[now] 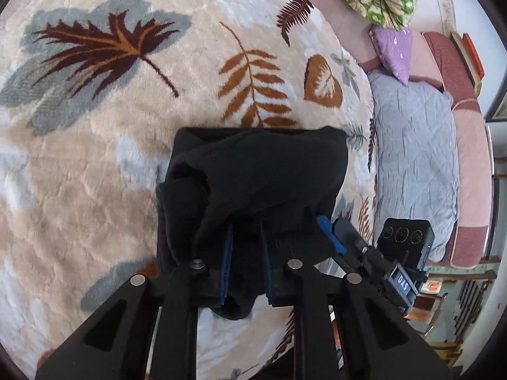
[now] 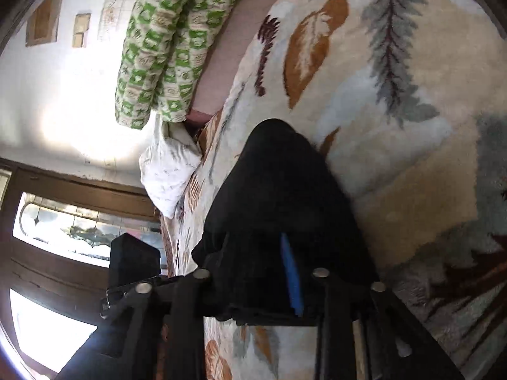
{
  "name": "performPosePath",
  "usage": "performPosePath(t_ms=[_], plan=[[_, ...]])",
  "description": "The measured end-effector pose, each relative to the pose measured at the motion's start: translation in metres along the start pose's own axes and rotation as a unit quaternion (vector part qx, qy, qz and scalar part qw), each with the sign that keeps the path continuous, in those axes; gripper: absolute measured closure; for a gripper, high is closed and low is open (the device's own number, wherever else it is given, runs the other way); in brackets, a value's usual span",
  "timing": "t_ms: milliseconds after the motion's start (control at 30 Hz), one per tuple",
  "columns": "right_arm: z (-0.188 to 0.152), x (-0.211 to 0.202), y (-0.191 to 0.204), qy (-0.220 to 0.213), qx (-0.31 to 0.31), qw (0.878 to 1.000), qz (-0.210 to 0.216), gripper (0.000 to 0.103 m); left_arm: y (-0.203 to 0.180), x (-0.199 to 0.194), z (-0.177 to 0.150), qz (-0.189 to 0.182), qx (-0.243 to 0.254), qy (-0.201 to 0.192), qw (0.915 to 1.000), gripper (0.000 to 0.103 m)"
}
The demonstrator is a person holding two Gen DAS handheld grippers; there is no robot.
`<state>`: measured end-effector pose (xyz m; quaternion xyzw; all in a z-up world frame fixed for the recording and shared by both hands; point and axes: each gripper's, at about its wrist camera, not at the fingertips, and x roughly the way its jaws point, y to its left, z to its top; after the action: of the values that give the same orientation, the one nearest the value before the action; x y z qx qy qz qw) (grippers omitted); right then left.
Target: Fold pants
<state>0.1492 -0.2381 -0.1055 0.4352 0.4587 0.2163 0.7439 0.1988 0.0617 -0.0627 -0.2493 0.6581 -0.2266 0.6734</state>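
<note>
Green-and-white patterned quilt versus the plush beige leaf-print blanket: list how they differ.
The green-and-white patterned quilt is rolled into a bulky bundle; the plush beige leaf-print blanket lies spread flat. The quilt carries small repeating green blocks, the blanket large brown, orange and grey leaves. The quilt lies bare at the far edge, while the blanket bears the folded black pants. Both are printed bedding on the same bed.

Left gripper (image 1: 247,237) nearly closed, right gripper (image 2: 256,253) seemingly narrowed, both angled downward.
</note>
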Motion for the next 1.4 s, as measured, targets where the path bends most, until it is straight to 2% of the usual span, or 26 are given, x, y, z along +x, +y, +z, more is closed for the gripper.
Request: performPosePath(t_ms=[133,200,267,367,400,433,467,533,567,600,667,700,800,967,1100,1167,1267,1300,1333,1367,1400], plan=[[-0.024,-0.008,0.019,0.025,-0.083,0.996,-0.027,0.065,-0.001,-0.012,-0.014,0.013,0.015,-0.005,0.9998,0.087],[-0.032,-0.007,0.018,0.038,-0.108,0.991,-0.07,0.065,0.007,-0.018,-0.019,0.004,-0.005,-0.004,1.0,0.087],[-0.034,-0.011,0.016,0.039,-0.105,0.99,-0.082,0.066,0.013,-0.03,-0.024,-0.011,-0.025,-0.017,0.9995,0.087],[-0.03,-0.029,0.024,0.02,-0.089,0.995,-0.043,0.062,0.017,-0.057,-0.034,-0.007,-0.025,-0.058,0.998,0.066],[-0.028,-0.038,0.029,0.012,-0.09,0.995,-0.032,0.06,0.019,-0.064,-0.037,0.0,-0.03,-0.074,0.9968,0.055],[-0.024,-0.046,0.032,0.001,-0.092,0.995,-0.032,0.05,0.021,-0.068,-0.039,0.005,-0.034,-0.087,0.9956,0.047],[-0.02,-0.054,0.034,-0.009,-0.094,0.995,-0.036,0.034,0.022,-0.069,-0.041,0.009,-0.036,-0.096,0.9947,0.045],[-0.01,-0.065,0.032,-0.029,-0.091,0.994,-0.051,0.024,0.021,-0.064,-0.041,0.012,-0.035,-0.1,0.9943,0.043],[-0.004,-0.066,0.029,-0.032,-0.086,0.994,-0.055,0.024,0.021,-0.06,-0.039,0.023,-0.033,-0.098,0.9944,0.042],[0.001,-0.067,0.023,-0.029,-0.079,0.995,-0.057,0.024,0.019,-0.051,-0.037,0.052,-0.025,-0.094,0.9939,0.042],[0.008,-0.063,0.009,-0.017,-0.059,0.996,-0.059,0.024,0.018,-0.038,-0.03,0.089,-0.014,-0.087,0.9921,0.042],[0.01,-0.06,0.005,-0.012,-0.054,0.997,-0.059,0.024,0.021,-0.034,-0.029,0.092,-0.014,-0.086,0.9919,0.042],[0.013,-0.046,-0.008,0.007,-0.049,0.997,-0.056,0.024,0.029,-0.024,-0.021,0.061,-0.026,-0.088,0.9939,0.042],[0.023,-0.026,-0.022,0.021,-0.045,0.997,-0.053,0.024,0.039,-0.005,-0.012,0.007,-0.045,-0.066,0.9968,0.039],[0.031,-0.018,-0.025,0.025,-0.05,0.998,-0.03,0.024,0.034,0.0,-0.013,-0.005,-0.036,-0.075,0.9965,0.019],[0.033,-0.015,-0.024,0.03,-0.054,0.998,-0.02,0.022,0.024,0.004,-0.014,0.013,-0.021,-0.079,0.9965,0.016],[0.034,-0.008,-0.02,0.041,-0.061,0.997,-0.001,0.022,0.011,0.01,-0.017,0.025,0.007,-0.084,0.9961,0.016],[0.034,-0.006,-0.019,0.043,-0.063,0.997,0.001,0.022,0.009,0.012,-0.019,0.01,0.01,-0.08,0.9967,0.02],[0.034,-0.003,-0.018,0.047,-0.065,0.997,-0.002,0.022,0.008,0.014,-0.02,0.001,0.009,-0.078,0.9969,0.029],[0.033,-0.001,-0.017,0.051,-0.07,0.996,-0.001,0.022,0.008,0.014,-0.021,0.0,0.01,-0.083,0.9965,0.033],[0.032,0.002,-0.015,0.056,-0.079,0.995,-0.006,0.025,0.007,0.014,-0.022,0.003,0.015,-0.087,0.9961,0.043]])
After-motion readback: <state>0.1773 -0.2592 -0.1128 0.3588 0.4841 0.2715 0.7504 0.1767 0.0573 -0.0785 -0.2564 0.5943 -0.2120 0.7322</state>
